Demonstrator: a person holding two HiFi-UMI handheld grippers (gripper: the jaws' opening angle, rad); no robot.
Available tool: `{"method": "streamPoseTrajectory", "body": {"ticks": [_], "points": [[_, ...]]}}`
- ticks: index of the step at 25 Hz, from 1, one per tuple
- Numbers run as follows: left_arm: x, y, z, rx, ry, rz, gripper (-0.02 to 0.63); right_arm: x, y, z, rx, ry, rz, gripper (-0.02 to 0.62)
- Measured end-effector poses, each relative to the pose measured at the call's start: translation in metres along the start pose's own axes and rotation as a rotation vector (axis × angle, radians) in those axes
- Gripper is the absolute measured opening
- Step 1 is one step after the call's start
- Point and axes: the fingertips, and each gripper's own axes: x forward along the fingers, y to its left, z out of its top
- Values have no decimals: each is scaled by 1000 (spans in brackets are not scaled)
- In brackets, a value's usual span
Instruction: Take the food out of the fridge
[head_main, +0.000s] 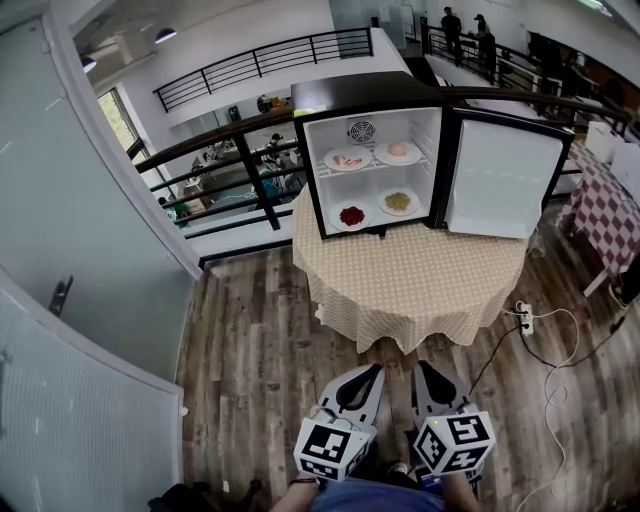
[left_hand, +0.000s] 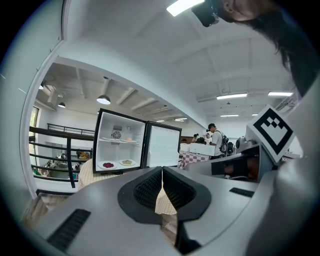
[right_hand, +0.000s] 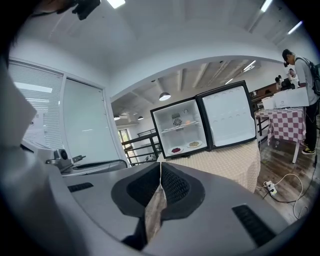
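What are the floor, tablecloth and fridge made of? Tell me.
Floor: wood-look planks, grain and seams show; maybe laminate.
Tablecloth: probably fabric, hanging in folds, fine checks.
Fridge: glossy black shell, reflective top; metal or plastic, unclear.

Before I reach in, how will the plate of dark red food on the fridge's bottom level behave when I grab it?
The plate looks like a flat, rigid white dish, so it will probably slide out stiffly rather than flex. Its thin, smooth rim may slip in a pinch grip. The red food seems to sit loose on top, so tilting could spill it.
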Motion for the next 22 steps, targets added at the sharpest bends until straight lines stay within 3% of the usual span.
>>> {"method": "streamPoseTrajectory", "body": {"ticks": [13, 22], "points": [[89, 110, 16, -12, 0, -56, 17, 128, -18, 33, 6, 31, -68, 20], [121, 147, 30, -13, -13, -126, 17, 169, -22, 51, 7, 20, -127, 20]]}}
